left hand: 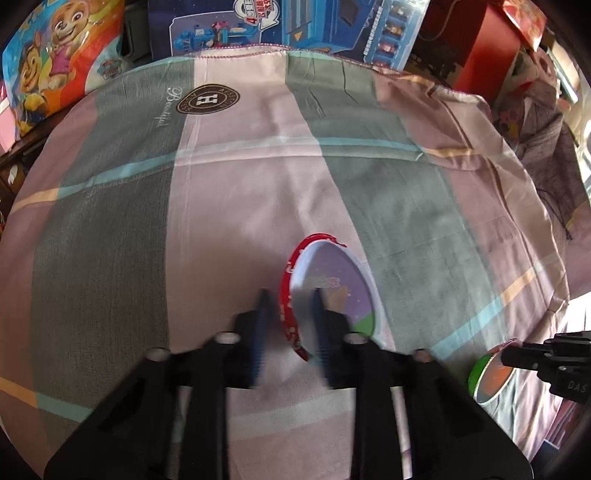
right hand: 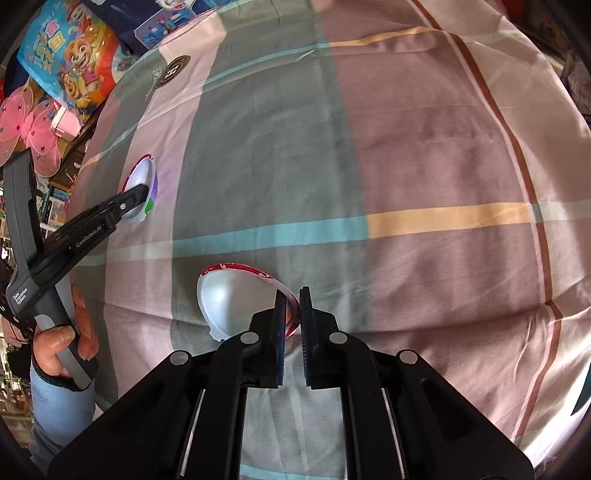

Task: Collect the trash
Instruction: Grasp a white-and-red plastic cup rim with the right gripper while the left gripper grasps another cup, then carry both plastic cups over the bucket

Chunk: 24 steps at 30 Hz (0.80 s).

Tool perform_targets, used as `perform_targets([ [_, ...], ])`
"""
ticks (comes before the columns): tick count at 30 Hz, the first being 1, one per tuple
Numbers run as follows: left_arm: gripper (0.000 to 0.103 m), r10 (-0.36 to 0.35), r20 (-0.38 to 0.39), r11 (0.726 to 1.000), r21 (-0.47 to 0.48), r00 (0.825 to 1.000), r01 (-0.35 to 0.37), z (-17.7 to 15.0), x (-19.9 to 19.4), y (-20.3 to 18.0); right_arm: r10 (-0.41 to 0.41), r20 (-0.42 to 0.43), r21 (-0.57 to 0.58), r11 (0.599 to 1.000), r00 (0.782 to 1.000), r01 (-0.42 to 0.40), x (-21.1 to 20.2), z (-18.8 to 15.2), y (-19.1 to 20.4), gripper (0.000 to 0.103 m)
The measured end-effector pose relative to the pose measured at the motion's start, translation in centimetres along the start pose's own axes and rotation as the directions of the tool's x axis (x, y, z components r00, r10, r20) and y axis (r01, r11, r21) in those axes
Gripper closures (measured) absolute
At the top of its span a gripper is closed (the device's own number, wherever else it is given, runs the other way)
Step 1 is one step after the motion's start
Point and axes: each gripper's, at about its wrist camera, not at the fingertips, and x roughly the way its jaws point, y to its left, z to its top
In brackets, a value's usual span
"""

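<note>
Nearest the lens in the left wrist view, the left gripper has its jaws drawn narrow, one finger on each side of the red rim of a paper bowl with a purple picture on it; the frame is blurred, but the rim appears pinched. The right wrist view shows the same bowl tilted on the bedsheet, confirming the grip from the side. In that view the right gripper is likewise closed down on the far rim of a second paper bowl, white inside with a red edge, lying on the sheet directly ahead. The person's left hand grips the left tool's handle at the frame edge. Toy boxes and a cartoon bag lie beyond the sheet; no bin is visible in either view.

Assessment: the pick-up step is in hand, both pieces of trash being gripped by their rims. The next move calls for lifting each bowl clear without bending or slipping off the thin rim, then carrying them to a container not in view.
</note>
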Motion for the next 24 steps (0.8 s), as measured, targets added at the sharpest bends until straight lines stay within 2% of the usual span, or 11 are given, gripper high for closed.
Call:
perform_targets([
  [2, 0.097, 0.022, 0.023, 1.000, 0.020, 0.999, -0.023, -0.2, -0.5, -0.8, 0.000, 0.008, 0.000, 1.000, 1.000, 0.000, -0.3, -0.1, -0.4, 0.096],
  [7, 0.098, 0.033, 0.056, 0.996, 0.085, 0.998, -0.038, -0.7, -2.2, -4.0, 0.009, 0.029, 0.013, 1.000, 1.000, -0.009, -1.5, -0.4, -1.6, 0.096],
  [18, 0.098, -0.060, 0.056, 0.974, 0.221, 0.997, 0.046, -1.0, -3.8, -13.8, -0.012, 0.137, 0.110, 0.994, 0.991, -0.003, -7.5, -3.0, -8.5, 0.097],
  [24, 0.098, -0.106, 0.040, 0.950, 0.298, 0.994, 0.090, -1.5, -4.2, -19.8, -0.027, 0.210, 0.183, 0.983, 0.977, -0.012, -11.5, -5.0, -13.2, 0.097],
])
